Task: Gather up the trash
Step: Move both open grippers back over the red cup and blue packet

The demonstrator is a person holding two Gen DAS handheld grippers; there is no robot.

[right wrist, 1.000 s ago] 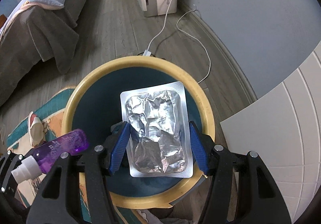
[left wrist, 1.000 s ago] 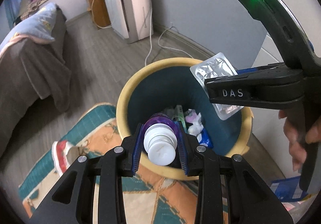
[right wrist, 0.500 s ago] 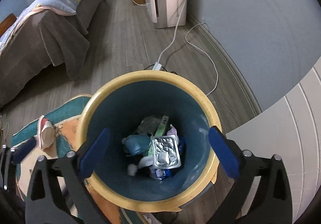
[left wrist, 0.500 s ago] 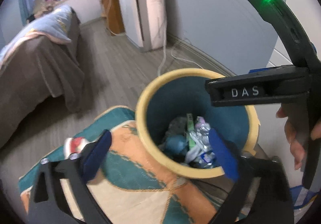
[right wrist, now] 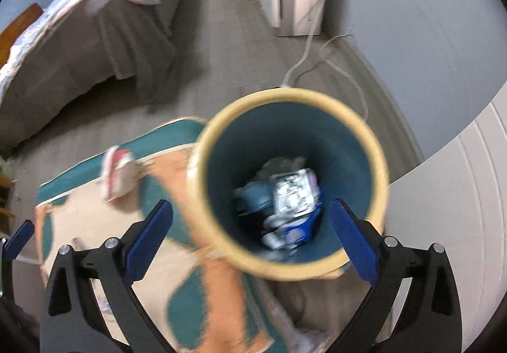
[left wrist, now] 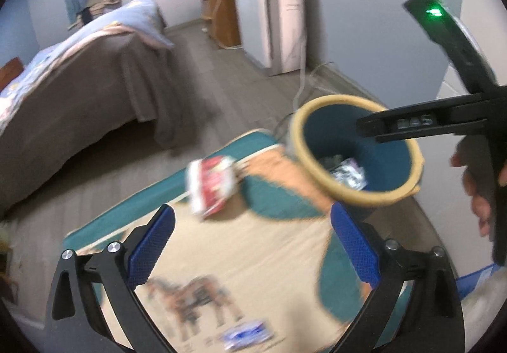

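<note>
Left gripper (left wrist: 252,239) and right gripper (right wrist: 250,234): jaws spread wide, empty. Foil blister pack (right wrist: 293,191) lies inside the yellow-rimmed bin (right wrist: 378,163).

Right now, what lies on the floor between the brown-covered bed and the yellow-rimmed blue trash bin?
In the left wrist view, bare grey floor, then the teal-and-orange rug bearing a red-and-white wrapper, separates the bed from the bin.

A: What is on the floor (left wrist: 95,204)?

B: A rug (left wrist: 269,251) with a horse picture. A red and white packet (left wrist: 210,186) lies on it, and a small blue and white wrapper (left wrist: 247,332) near the bottom edge.

A: And the bin (right wrist: 378,169)?

B: It stands at the rug's corner, with trash inside. A white cable (right wrist: 345,74) lies on the floor behind it.
</note>
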